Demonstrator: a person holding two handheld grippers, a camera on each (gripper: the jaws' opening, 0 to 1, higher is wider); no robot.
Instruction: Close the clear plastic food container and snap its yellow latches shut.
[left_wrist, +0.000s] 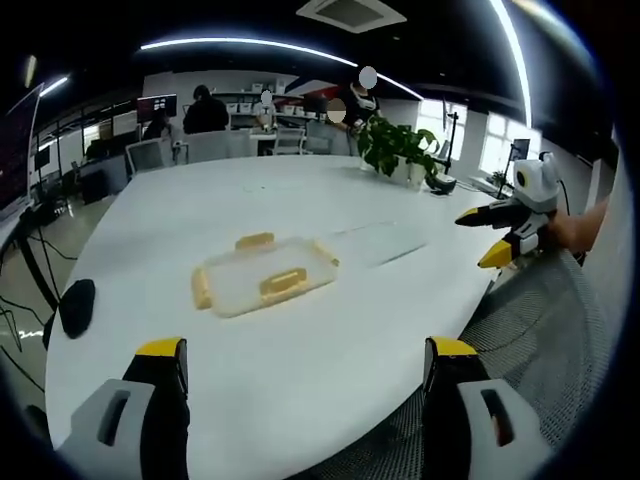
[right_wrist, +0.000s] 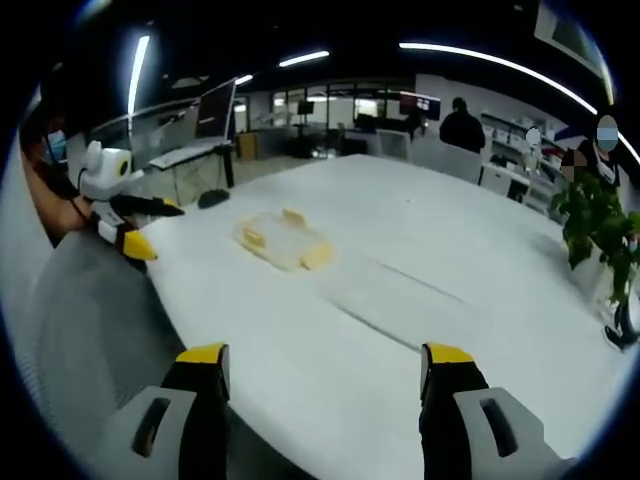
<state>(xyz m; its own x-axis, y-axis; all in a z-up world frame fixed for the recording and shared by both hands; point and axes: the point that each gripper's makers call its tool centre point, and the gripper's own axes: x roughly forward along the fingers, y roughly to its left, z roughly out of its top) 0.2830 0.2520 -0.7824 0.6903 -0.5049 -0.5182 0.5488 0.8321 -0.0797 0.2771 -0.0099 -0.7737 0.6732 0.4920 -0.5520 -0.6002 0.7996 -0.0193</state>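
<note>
In the left gripper view the food container (left_wrist: 262, 277) lies flat on the white counter (left_wrist: 300, 380), straight ahead of the left hand-held gripper (left_wrist: 305, 360), jaws apart and nearer; in the right gripper view it lies far-left of the right hand-held gripper (right_wrist: 325, 365), jaws also apart, empty.

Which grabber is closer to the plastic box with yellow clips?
Left, I think. The left gripper faces the container across bare table; the right gripper hovers off to its side. Neither touches it.
</note>
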